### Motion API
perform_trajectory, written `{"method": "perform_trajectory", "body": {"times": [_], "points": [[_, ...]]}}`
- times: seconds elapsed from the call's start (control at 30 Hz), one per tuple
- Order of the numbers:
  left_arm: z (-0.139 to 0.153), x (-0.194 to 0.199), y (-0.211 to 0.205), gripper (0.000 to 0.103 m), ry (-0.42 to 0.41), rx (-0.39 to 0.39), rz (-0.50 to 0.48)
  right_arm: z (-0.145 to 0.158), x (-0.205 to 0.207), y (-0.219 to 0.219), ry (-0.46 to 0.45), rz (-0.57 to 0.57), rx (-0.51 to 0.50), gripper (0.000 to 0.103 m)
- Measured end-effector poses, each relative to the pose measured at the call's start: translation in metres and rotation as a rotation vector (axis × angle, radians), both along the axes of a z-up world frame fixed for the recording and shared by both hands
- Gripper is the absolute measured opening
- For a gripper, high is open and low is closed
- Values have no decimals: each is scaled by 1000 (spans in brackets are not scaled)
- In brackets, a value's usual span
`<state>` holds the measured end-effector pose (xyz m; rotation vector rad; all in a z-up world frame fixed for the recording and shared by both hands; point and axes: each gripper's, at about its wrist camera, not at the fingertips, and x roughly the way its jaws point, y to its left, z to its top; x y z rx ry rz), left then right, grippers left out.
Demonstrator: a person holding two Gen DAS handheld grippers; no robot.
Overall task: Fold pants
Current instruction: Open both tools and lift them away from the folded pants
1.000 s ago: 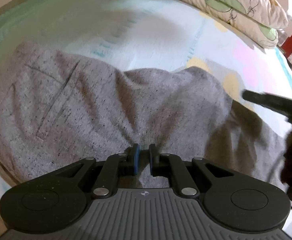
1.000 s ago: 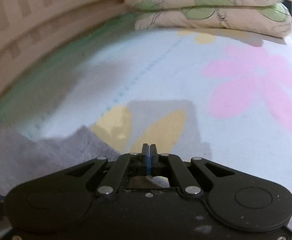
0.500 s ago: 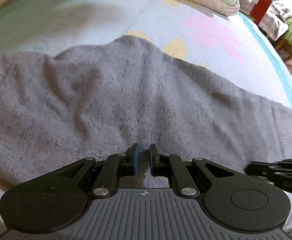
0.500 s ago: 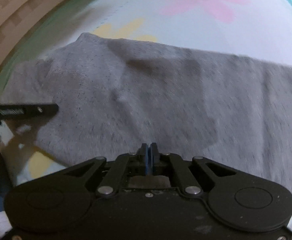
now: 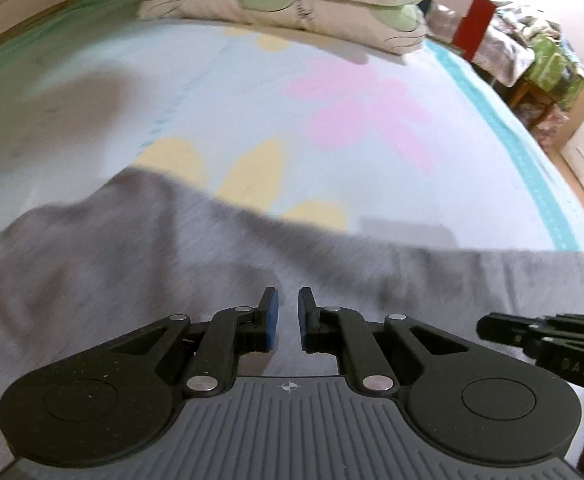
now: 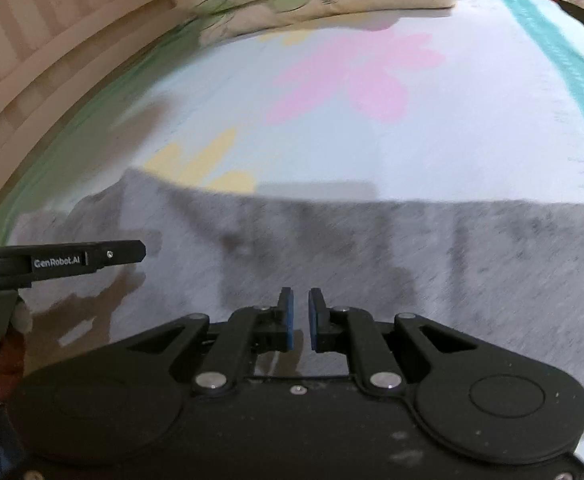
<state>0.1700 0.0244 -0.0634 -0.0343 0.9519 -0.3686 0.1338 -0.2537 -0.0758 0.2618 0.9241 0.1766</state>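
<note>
Grey pants (image 5: 132,248) lie spread across the near part of the bed; they also show in the right wrist view (image 6: 371,248). My left gripper (image 5: 284,304) is slightly open and empty, just above the near edge of the fabric. My right gripper (image 6: 300,306) is slightly open and empty over the pants. The right gripper's body shows at the right edge of the left wrist view (image 5: 551,340); the left gripper's body shows at the left of the right wrist view (image 6: 72,260).
The bed sheet (image 5: 252,100) is pale blue with pink and yellow flowers. Stacked pillows (image 5: 292,4) lie at the far end. A headboard (image 6: 32,60) runs along the left. Cluttered furniture (image 5: 539,64) stands beyond the bed's right edge.
Both grippers have let go of the fabric and opened a little. They have pulled back and tilted up, so more of the sheet and pillows shows. The pants lie flatter.
</note>
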Motion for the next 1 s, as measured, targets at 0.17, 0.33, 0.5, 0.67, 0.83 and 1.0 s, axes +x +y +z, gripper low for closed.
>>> {"method": "perform_trajectory", "body": {"times": [0.17,0.33,0.5,0.67,0.83,1.0], "points": [[-24,22,-25,11,50,3,10,-13,13,-43,44,-95,-54,13],[-26,23,-32,11,31,7,37,-16,6,-105,138,-190,-83,6],[-21,22,-41,11,17,46,21,15,-23,-166,99,-301,-135,38],[-10,5,-60,11,17,-4,-19,32,-66,-244,98,-463,-149,38],[-5,-17,-105,11,39,-48,-152,29,-97,-292,97,-556,-70,40],[-18,-30,-140,11,77,-37,-233,14,-96,-300,111,-567,-13,40]]}}
